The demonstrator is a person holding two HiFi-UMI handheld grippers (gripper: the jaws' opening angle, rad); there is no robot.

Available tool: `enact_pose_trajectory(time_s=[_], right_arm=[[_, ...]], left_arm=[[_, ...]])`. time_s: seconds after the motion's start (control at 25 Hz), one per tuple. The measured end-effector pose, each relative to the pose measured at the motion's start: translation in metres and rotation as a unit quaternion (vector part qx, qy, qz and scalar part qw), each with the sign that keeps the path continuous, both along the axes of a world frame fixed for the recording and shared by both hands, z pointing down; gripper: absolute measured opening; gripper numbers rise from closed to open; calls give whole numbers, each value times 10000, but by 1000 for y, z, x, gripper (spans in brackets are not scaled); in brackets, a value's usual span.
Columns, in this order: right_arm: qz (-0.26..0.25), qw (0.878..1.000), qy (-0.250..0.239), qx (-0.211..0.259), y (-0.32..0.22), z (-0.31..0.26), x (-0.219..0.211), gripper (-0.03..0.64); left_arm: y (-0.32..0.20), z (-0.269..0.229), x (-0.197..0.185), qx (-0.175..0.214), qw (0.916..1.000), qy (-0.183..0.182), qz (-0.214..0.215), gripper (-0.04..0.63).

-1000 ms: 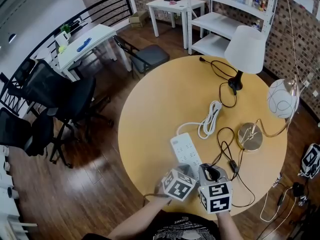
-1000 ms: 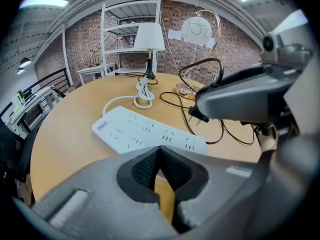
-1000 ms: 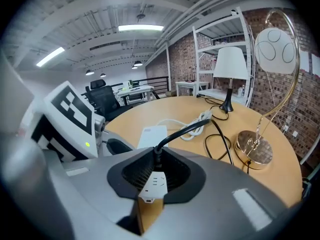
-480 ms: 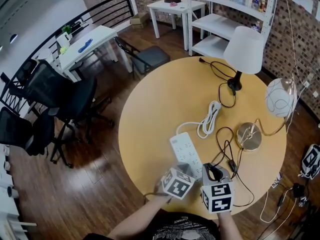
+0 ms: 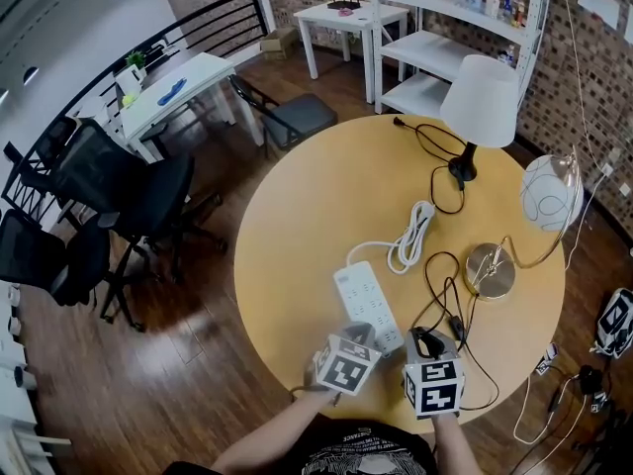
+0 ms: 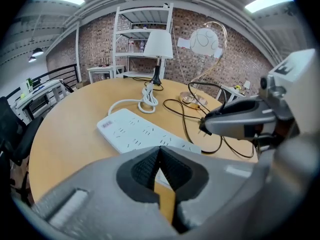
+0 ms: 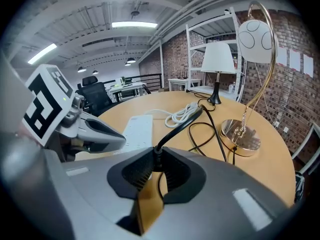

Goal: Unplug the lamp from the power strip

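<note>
The white power strip (image 5: 361, 293) lies on the round wooden table (image 5: 297, 226); its sockets (image 6: 135, 130) show nothing plugged in. My left gripper (image 5: 356, 338) is shut, with its tips (image 6: 159, 153) over the strip's near end. Just right of the strip, my right gripper (image 5: 426, 344) is shut on the lamp's black plug (image 6: 206, 127), whose bare prongs hang clear of the strip. The black cord (image 7: 186, 120) leaves the right jaws (image 7: 155, 156), passes an inline switch (image 5: 457, 326) and runs toward the gold arc lamp's base (image 5: 493, 270). The lamp's globe (image 5: 549, 193) hangs over the table's right edge.
A white-shaded lamp (image 5: 482, 100) stands at the table's far side with its own loose black cord (image 5: 432, 137). The strip's coiled white cable (image 5: 410, 236) lies mid-table. Black chairs (image 5: 129, 191) stand to the left and white shelves (image 5: 445, 38) behind.
My right gripper has edged a little to the right with the plug, widening the gap from the strip. The left gripper has hardly moved.
</note>
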State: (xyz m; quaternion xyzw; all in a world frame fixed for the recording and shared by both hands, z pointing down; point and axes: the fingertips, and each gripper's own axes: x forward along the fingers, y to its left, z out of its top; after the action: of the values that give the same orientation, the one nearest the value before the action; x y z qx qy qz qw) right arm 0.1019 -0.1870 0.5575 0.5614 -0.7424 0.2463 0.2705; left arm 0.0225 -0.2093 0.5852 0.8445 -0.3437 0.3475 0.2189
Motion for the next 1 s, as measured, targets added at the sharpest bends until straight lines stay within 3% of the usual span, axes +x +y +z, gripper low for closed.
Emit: enact_pose_trajectory(time_s=[0.56,1.0], right_arm=[[-39,9997,16,-255,10,44,11,54],[-299,9991,-92,-269,21,45,9,103]], left_arm=[[18,-37,10,266,9987,350,-271,3],[30,-47,12,403,9965,425,-593,3]])
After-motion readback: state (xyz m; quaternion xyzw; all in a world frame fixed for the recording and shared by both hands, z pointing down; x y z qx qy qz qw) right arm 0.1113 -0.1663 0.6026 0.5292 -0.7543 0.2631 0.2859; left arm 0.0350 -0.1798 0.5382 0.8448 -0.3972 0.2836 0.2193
